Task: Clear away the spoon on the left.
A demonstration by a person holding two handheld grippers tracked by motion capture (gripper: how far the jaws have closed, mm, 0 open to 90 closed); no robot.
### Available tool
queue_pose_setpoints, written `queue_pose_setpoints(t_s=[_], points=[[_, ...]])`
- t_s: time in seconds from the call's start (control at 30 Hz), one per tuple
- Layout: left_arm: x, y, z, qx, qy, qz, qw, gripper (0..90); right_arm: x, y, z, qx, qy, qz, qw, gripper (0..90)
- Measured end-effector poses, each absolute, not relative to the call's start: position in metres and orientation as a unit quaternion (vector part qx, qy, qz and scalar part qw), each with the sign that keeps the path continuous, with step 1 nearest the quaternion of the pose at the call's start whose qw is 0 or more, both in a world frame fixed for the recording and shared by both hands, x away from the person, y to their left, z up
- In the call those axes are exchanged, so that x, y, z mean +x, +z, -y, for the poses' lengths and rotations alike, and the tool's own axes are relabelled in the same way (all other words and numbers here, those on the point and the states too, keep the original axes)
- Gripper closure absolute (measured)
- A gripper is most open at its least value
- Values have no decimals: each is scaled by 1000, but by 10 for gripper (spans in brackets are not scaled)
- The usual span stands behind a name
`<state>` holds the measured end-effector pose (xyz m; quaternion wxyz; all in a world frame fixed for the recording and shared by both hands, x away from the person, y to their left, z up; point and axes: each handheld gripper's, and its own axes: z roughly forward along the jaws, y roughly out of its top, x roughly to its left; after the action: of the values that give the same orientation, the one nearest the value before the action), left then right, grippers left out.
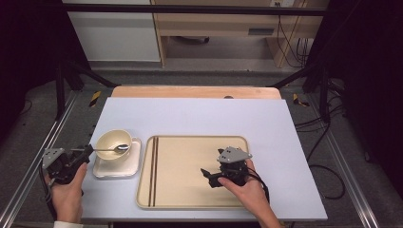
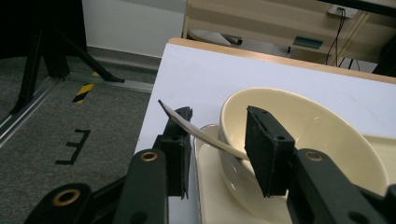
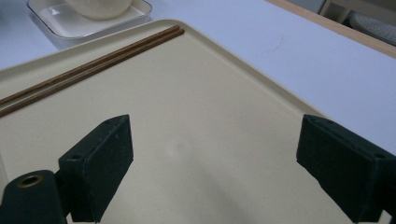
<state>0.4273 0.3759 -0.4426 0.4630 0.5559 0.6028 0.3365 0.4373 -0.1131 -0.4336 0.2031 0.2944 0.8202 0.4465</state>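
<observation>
Spoon (image 2: 205,135) handle sticks out from the bowl (image 2: 299,135) between my left gripper's (image 2: 219,140) half-closed jaws, not yet pinched

Beige tray (image 1: 190,199) lies on pale blue table top (image 1: 199,116), right of centre-left. Pair of dark brown chopsticks (image 1: 153,171) lies side by side along tray's left edge, running front to back. Wooden board edge (image 1: 195,91) shows past the far side of table. Black cables (image 1: 328,156) trail on grey floor at right
</observation>
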Motion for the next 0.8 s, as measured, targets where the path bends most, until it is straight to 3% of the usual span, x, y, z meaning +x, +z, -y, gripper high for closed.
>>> queue_pose_setpoints(t_s=[0.33, 0.8], points=[[427, -444, -378, 546, 334, -603, 476, 726, 438, -434, 113, 297, 445, -821, 199, 123], [438, -414, -370, 574, 362, -537, 501, 889, 437, -433, 121, 302, 450, -816, 203, 126]])
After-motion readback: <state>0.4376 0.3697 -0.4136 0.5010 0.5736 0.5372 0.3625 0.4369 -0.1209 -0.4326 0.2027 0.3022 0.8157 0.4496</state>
